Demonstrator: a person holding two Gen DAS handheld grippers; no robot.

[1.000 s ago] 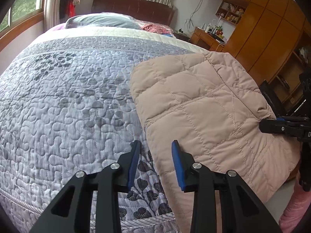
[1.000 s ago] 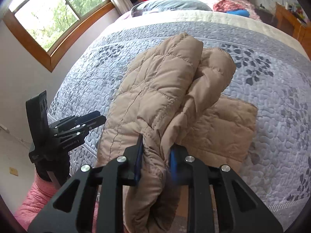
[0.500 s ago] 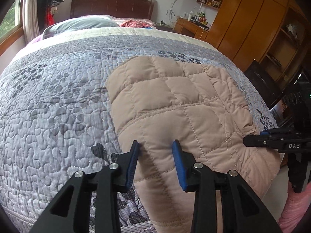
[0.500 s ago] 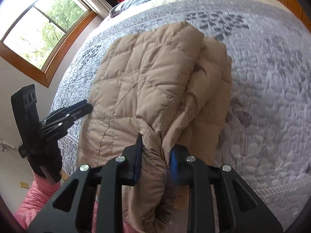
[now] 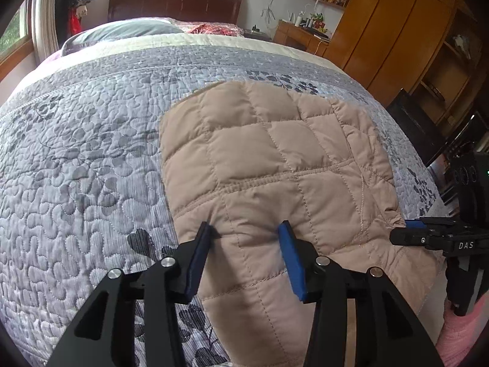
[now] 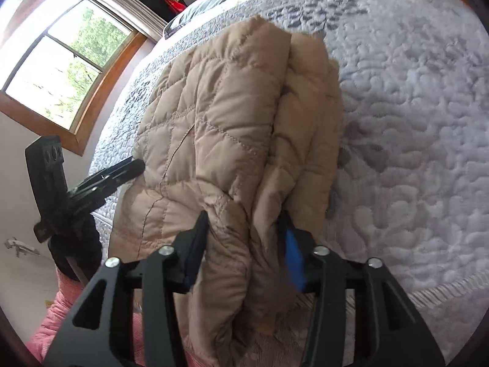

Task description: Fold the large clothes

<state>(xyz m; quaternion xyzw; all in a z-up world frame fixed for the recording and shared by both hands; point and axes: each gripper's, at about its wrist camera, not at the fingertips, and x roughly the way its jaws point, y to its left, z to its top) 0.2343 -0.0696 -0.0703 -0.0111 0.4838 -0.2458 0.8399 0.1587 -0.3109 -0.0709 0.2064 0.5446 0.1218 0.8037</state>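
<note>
A beige quilted jacket point(image 5: 275, 165) lies folded on the grey patterned bedspread point(image 5: 79, 159), its near end hanging over the bed's front edge. My left gripper point(image 5: 246, 232) is open, its blue pads on either side of the jacket's near left part, pressing into the fabric. My right gripper point(image 6: 244, 226) is wide apart, with a thick bunch of the jacket point(image 6: 220, 116) between its jaws. The right gripper also shows in the left wrist view point(image 5: 428, 238) at the jacket's right edge. The left gripper shows in the right wrist view point(image 6: 122, 171) at the jacket's left edge.
The bed fills both views, with pillows point(image 5: 122, 30) and a dark headboard point(image 5: 174, 3) at the far end. Wooden wardrobes point(image 5: 397, 30) and a desk point(image 5: 299, 33) stand to the right. A window point(image 6: 61, 61) is on the left wall. A pink sleeve point(image 6: 61, 321) is below.
My left gripper moved right onto the jacket, from the bedspread beside it, and pushed into the fabric. My right gripper's jaws widened around the bunched jacket, which now lies flatter and more compact.
</note>
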